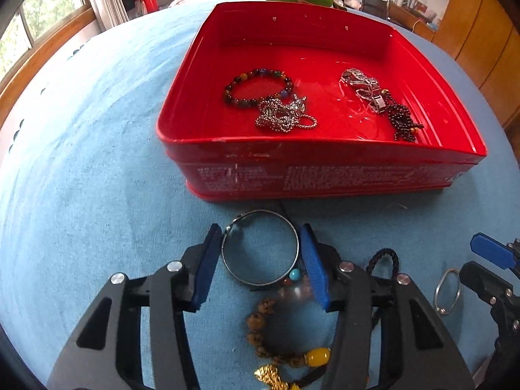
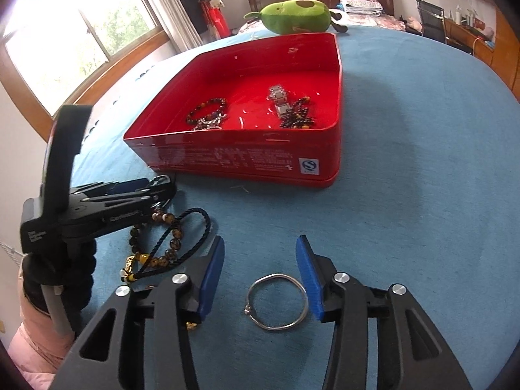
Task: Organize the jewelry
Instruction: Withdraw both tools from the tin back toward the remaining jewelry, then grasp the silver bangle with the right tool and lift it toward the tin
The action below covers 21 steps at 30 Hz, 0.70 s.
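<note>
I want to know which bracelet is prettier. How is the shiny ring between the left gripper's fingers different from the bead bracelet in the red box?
The silver bangle is one thin, plain metal hoop; the bead bracelet is a string of many round, mixed-colour beads. The bangle lies on the blue cloth outside the red box; the bead bracelet lies inside, touching a silver chain. Both are round loops lying flat.

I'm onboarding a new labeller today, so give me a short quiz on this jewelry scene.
1. True or false: the red tin is empty.
2. What lies between the fingers of the right gripper? A) silver bangle B) black cord bracelet C) green plush toy
3. How many silver bangles lie on the blue cloth, outside the tin?
Key: 1 false; 2 A; 3 two.
</note>
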Motion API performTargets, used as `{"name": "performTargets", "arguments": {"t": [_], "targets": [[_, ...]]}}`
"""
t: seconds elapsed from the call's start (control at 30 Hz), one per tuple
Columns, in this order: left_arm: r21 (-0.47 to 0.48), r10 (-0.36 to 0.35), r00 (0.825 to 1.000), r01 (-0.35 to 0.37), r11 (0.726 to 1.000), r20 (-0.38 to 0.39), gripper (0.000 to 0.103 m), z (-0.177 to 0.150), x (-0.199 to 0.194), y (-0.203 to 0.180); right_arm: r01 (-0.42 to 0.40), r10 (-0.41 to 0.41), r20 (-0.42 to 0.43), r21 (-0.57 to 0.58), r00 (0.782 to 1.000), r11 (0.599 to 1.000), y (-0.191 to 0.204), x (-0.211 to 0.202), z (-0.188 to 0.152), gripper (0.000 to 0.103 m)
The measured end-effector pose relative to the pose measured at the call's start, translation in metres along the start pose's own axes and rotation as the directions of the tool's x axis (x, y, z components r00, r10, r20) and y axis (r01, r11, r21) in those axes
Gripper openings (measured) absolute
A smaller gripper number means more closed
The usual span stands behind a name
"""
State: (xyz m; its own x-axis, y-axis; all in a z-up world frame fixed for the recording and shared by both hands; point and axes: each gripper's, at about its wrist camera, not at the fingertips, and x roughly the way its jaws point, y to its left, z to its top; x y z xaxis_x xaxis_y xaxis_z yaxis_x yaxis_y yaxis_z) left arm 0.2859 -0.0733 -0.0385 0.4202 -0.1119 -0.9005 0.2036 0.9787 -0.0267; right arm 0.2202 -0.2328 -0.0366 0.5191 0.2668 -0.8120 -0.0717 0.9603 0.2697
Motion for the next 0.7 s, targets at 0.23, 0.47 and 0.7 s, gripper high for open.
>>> {"name": "performTargets", "arguments": {"t": [0.23,0.47,0.7], "targets": [[-0.029,-0.044,0.998,0.045,0.999,0.049,0.047,-0.005,-0.029,0.018,0.04,-0.039,-0.014,0.025,0.999,0.999,-0.005,0.002,-0.014,0.056],[-0.019,-0.062,0.994,0.063,0.998,0.086,0.047,-0.015,-0.053,0.024,0.057,-0.055,-0.043,0.05,0.998,0.997,-0.009,0.008,-0.033,0.058],[-0.01,-0.077,0.994,0.079,0.997,0.08,0.047,-0.028,-0.056,0.028,0.128,-0.129,-0.023,-0.018,0.991,0.992,0.01,0.01,-0.048,0.057]]}}
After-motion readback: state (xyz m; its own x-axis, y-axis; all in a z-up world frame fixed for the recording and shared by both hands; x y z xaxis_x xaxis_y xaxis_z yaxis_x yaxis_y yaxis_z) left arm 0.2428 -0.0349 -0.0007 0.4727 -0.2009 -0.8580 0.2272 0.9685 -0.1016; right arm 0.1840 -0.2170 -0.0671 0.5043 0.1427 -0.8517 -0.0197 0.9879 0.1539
